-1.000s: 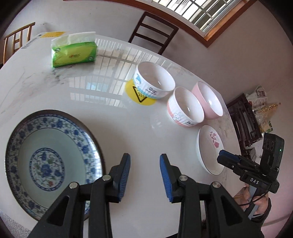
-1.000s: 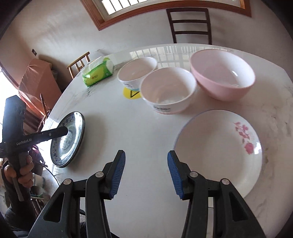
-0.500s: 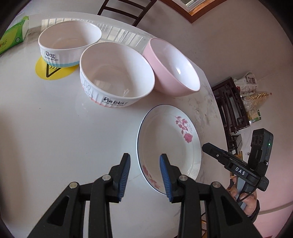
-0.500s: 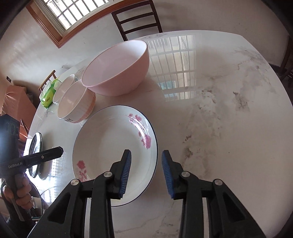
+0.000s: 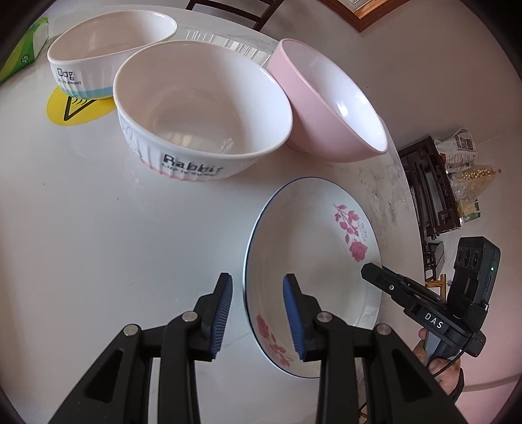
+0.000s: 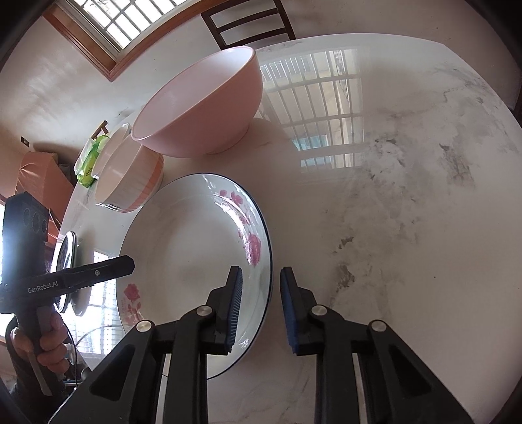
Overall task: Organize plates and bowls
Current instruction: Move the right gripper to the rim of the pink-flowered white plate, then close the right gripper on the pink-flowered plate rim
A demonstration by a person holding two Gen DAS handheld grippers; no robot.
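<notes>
A white plate with pink roses (image 5: 313, 261) (image 6: 195, 248) lies flat on the marble table (image 5: 114, 234). My left gripper (image 5: 257, 313) is open and straddles the plate's left rim, one pad over the plate and one outside it. Opposite it, my right gripper (image 6: 261, 306) straddles the right rim; its jaws are closing, with a gap still showing on both sides of the rim. Behind the plate stand a white "Rabbit" bowl (image 5: 202, 117), a white "Dog" bowl (image 5: 107, 49) and a pink bowl (image 5: 329, 104) (image 6: 195, 107), all upright. A blue-patterned plate (image 6: 65, 257) lies far left.
A yellow round sticker (image 5: 75, 107) lies under the Dog bowl and a green tissue pack (image 5: 23, 52) sits at the back left. A dark chair (image 6: 248, 22) stands behind the table. The table edge runs close beside the rose plate, with dark furniture (image 5: 430, 189) beyond.
Both grippers came down and across to the rose plate, the left one leaving the blue-patterned plate. The right jaws have narrowed around the rim; the left jaws look unchanged.
</notes>
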